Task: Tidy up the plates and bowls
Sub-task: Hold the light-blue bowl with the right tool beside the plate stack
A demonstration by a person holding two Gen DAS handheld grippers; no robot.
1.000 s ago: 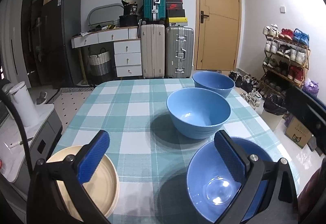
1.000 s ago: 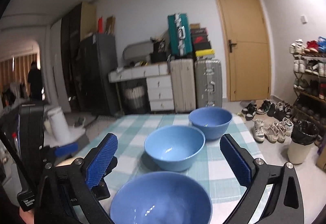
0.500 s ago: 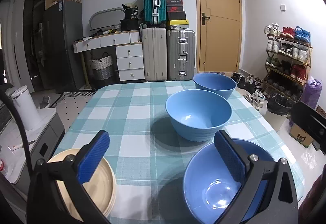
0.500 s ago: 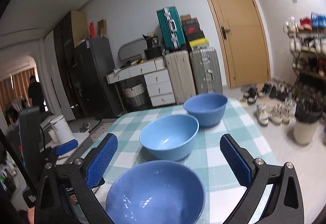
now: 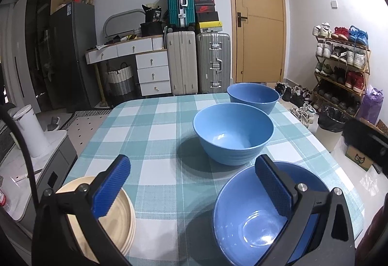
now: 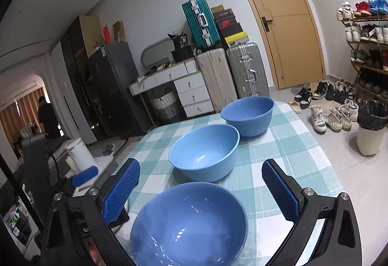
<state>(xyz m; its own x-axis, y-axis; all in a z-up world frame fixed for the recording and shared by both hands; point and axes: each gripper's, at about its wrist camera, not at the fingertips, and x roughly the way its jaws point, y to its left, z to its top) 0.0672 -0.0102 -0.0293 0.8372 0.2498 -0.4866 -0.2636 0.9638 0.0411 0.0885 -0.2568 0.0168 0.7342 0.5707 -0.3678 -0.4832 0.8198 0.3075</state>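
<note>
Three blue bowls stand in a line on the checked tablecloth (image 5: 155,135). The near bowl (image 5: 249,224) sits at the front right, the middle bowl (image 5: 232,132) behind it, the far bowl (image 5: 253,96) near the table's back edge. A stack of cream plates (image 5: 116,220) lies at the front left corner. My left gripper (image 5: 191,188) is open above the front of the table, between plates and near bowl. My right gripper (image 6: 201,191) is open and empty, its fingers either side of the near bowl (image 6: 189,224), above it. The middle bowl (image 6: 206,154) and far bowl (image 6: 247,115) lie ahead.
The table's right edge drops to the floor, with shoes (image 6: 334,115), a bin (image 6: 371,130) and a shoe rack (image 5: 339,67). Suitcases (image 5: 198,62), drawers and a door (image 5: 257,23) stand at the back wall. A low cabinet with a white kettle (image 5: 31,130) stands at the left.
Both grippers have tilted and shifted slightly; the right view rolled and looks more downward onto the bowls. Bowls and plates have not moved. Both grippers stay open.
</note>
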